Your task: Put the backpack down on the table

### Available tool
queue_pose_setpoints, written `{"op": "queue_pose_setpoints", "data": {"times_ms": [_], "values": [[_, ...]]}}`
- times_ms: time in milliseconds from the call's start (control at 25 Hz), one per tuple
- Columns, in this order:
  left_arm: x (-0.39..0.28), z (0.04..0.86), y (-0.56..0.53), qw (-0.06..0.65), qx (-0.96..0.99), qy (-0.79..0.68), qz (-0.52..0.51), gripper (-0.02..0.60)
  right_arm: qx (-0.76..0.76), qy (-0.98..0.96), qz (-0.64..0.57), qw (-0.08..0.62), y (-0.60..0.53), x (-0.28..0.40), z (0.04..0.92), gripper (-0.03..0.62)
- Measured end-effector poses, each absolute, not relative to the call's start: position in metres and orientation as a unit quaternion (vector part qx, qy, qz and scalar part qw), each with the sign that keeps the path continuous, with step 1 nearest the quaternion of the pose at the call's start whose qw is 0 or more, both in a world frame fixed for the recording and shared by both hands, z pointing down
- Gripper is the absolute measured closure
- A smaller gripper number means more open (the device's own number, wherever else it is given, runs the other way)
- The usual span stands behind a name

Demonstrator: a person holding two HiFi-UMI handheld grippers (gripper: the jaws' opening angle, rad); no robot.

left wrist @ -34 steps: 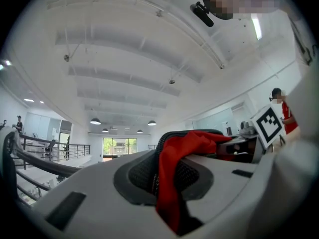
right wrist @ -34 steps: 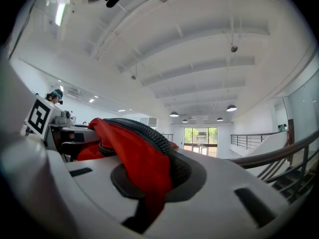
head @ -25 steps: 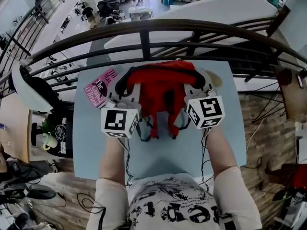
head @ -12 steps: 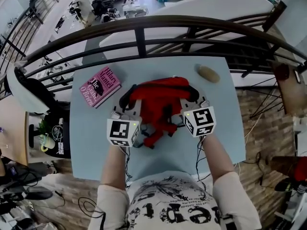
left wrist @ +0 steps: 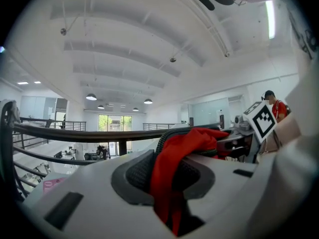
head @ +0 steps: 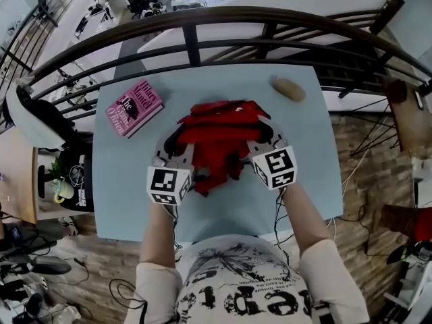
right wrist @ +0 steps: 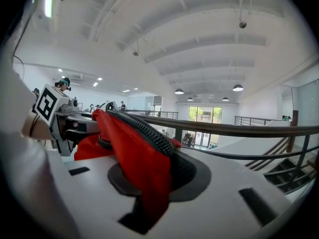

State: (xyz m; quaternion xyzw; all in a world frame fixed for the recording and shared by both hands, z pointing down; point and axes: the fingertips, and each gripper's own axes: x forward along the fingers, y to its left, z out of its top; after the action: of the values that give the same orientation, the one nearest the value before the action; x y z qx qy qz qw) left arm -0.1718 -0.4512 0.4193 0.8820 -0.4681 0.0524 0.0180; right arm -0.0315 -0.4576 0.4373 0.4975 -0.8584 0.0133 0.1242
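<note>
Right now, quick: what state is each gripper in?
Left gripper: jaws opening, red fabric of the backpack pinched between them.
Right gripper: jaws opening, the backpack's fabric and zipper edge between them.

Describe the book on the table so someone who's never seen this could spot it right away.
Find the light blue table by the dark railing. The book lies flat near its far left corner, left of the red backpack. It is the only pink thing there.
</note>
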Motion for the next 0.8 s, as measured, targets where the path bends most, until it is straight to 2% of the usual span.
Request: {"op": "queue_pose_setpoints", "data": {"times_ms": [800], "values": [[-0.155, 0.521, -0.328, 0.098, 0.857, -0.496, 0.102, 0.491, 0.456, -0.871, 0.044, 0.178, -0.340, -0.015, 0.531, 0.461]]}}
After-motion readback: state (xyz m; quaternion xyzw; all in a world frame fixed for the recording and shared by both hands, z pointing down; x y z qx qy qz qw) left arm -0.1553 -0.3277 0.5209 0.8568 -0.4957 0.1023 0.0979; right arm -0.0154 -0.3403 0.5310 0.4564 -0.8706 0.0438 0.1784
